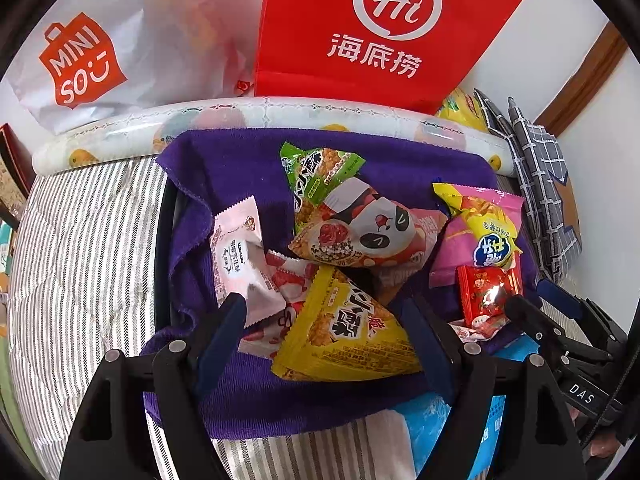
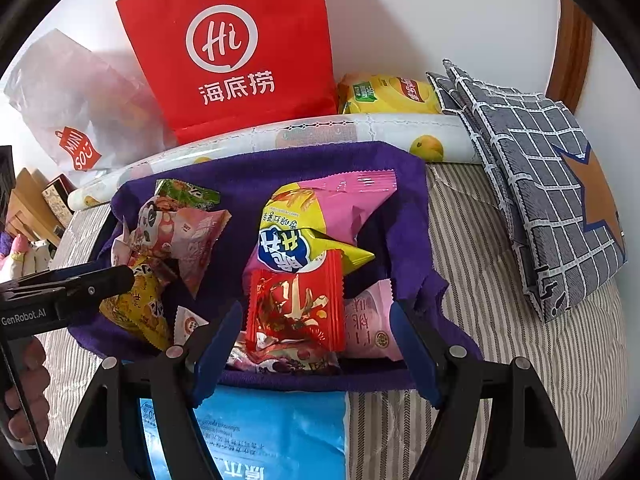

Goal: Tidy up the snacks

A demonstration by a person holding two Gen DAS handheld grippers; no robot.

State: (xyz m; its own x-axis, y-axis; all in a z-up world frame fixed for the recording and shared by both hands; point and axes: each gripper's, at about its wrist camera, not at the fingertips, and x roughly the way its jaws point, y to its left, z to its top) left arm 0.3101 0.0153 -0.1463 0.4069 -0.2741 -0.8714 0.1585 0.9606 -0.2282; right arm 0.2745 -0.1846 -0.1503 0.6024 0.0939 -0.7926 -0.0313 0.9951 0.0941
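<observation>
A purple cloth (image 1: 248,160) lines a container holding several snack packets. In the left wrist view my left gripper (image 1: 324,304) stands open over a yellow rice-cracker packet (image 1: 348,332); its pads do not press on the packet. A pale pink packet (image 1: 236,256), a panda packet (image 1: 360,232) and a green packet (image 1: 316,172) lie around it. My right gripper (image 2: 318,308) is open astride a red candy packet (image 2: 296,308), clear of both sides. A pink and yellow chip bag (image 2: 316,220) lies behind that. Each gripper also shows at the other view's edge: right gripper (image 1: 534,296), left gripper (image 2: 116,274).
A red paper bag (image 1: 384,28) and a white shopping bag (image 1: 104,52) stand against the wall behind a rolled fruit-print sheet (image 1: 280,114). Folded checked cloth (image 2: 540,200) lies right, a yellow chip bag (image 2: 388,94) behind it. A blue pack (image 2: 272,432) sits near, on striped bedding (image 1: 80,240).
</observation>
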